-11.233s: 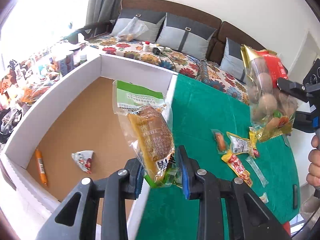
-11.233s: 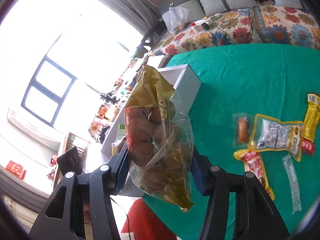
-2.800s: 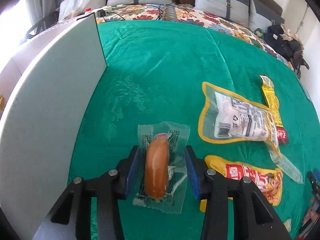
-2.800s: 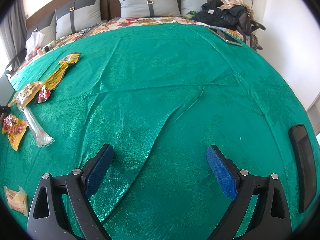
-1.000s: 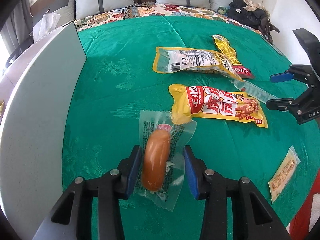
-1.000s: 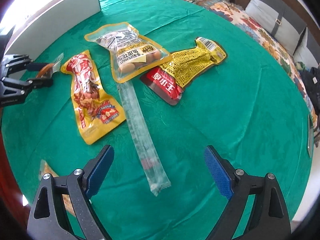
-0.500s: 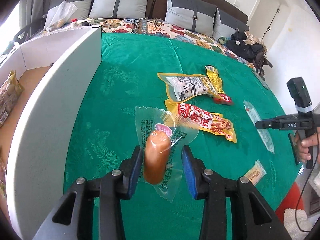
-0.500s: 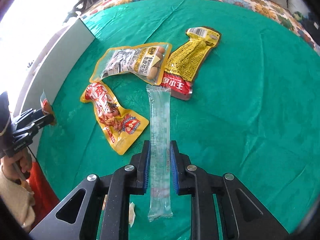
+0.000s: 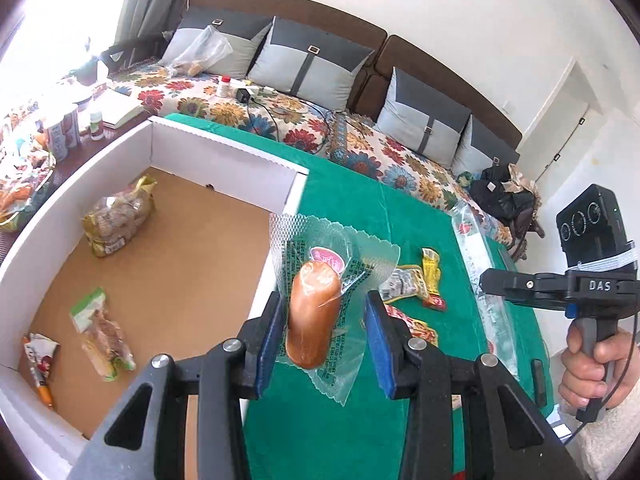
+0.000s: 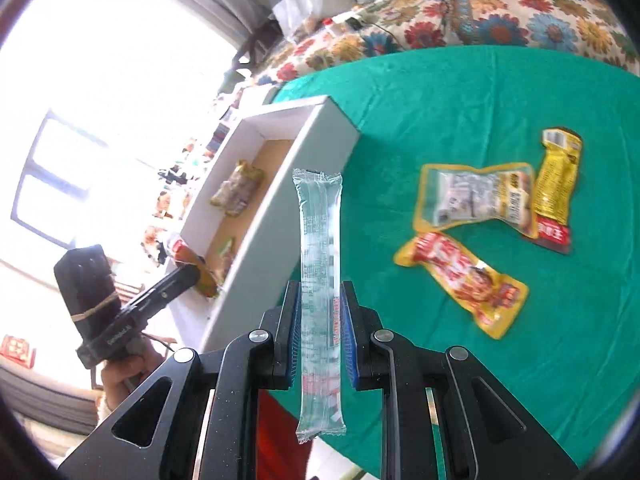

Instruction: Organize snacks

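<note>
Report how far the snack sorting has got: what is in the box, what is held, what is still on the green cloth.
Done: four packets lie in the white box, including a yellow bag and a green-topped packet. In hand: the left gripper holds the sausage pack; the right gripper holds the clear tube packet. Left: the peanut pack, red-yellow packet and yellow sachet.

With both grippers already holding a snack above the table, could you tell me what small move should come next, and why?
Probably carry the left gripper a little further over the white box wall and release there. Its fingers clamp the packaged sausage, which hangs just beside the wall, above the green tablecloth. The right gripper, shut on the clear stick packet, can follow.
</note>
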A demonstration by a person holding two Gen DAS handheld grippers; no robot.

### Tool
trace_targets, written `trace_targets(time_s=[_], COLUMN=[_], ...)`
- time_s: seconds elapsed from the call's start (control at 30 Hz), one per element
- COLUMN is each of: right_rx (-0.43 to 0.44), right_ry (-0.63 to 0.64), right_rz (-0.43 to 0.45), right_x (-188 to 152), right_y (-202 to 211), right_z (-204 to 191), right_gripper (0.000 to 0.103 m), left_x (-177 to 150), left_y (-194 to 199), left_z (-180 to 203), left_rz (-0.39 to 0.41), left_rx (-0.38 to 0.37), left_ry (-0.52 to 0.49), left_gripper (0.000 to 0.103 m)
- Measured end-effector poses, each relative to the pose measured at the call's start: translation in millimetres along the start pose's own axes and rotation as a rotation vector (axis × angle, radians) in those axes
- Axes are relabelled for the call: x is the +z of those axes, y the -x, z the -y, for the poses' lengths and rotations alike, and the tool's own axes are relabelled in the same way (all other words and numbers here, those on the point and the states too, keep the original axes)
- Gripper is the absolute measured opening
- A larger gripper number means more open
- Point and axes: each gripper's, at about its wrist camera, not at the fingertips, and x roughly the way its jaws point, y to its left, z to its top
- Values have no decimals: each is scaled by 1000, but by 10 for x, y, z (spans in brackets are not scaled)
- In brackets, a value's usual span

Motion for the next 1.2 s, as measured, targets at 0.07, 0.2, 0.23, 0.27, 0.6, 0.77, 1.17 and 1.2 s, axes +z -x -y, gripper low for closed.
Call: trace_targets(time_s=[0.07, 0.2, 0.23, 0.27, 0.6, 0.77, 1.17, 1.2], right_rx=[97, 138, 118, 110, -295, -320, -706, -763], right_ry=[13, 48, 58, 71, 386, 538, 307, 235], right_rz=[4, 70, 98, 119, -6, -378, -97, -46], right_x=[173, 412, 438, 440, -317, -1307, -1516, -1474], right_y=[-281, -689, -694, -669, -197, -268, 39, 163], right_z=[-482, -1112, -1169, -1180, 506, 1183, 2003, 2160], right_gripper=[20, 57, 72, 72, 72, 71, 24, 25], left_x=[131, 192, 151, 110, -457, -723, -1447, -1467], left_y=[147, 283, 310, 333, -250, -882, -2064, -2119], left_z=[-251, -699, -781, -838, -138, 715, 1300, 1342], left_rz=[16, 20, 24, 26, -87, -194, -389, -381], left_rx=[117, 340, 382, 406, 187, 45, 106, 116], left_ry=[-5, -19, -24, -27, -72, -181, -301, -316], left_gripper=[45, 82, 85, 86, 86, 88, 88, 88])
